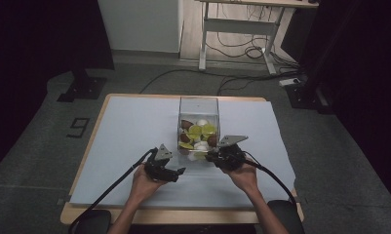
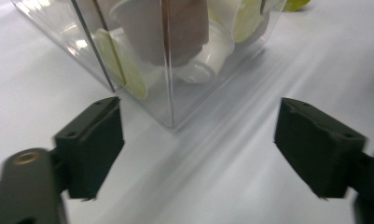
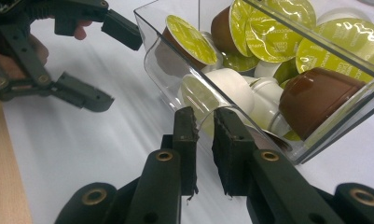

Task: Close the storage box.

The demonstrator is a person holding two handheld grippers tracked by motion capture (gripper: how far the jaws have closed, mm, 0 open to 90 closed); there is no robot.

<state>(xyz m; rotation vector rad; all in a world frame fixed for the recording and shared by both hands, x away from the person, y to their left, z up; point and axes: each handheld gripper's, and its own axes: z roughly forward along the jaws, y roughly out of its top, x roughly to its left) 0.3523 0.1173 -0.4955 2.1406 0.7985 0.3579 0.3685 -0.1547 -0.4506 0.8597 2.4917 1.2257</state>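
A clear plastic box (image 1: 198, 106) stands at the middle of the white sheet, holding several coffee capsules (image 1: 198, 134) with green lids, brown bodies and white bodies. My right gripper (image 1: 208, 157) is at the box's near right corner. In the right gripper view its jaws (image 3: 204, 122) are shut on the box's thin clear wall (image 3: 168, 70). My left gripper (image 1: 176, 174) hovers just left of the box's front, open and holding nothing. In the left gripper view its spread jaws (image 2: 198, 144) frame the box's near corner (image 2: 169, 95) without touching it. The left gripper (image 3: 117, 70) also shows in the right gripper view.
The white sheet (image 1: 129, 131) covers a wooden table whose bare edge (image 1: 86, 214) runs along the front and left. Cables trail from both grippers toward me. Beyond the table are a desk frame (image 1: 239, 29), floor cables and dark stands.
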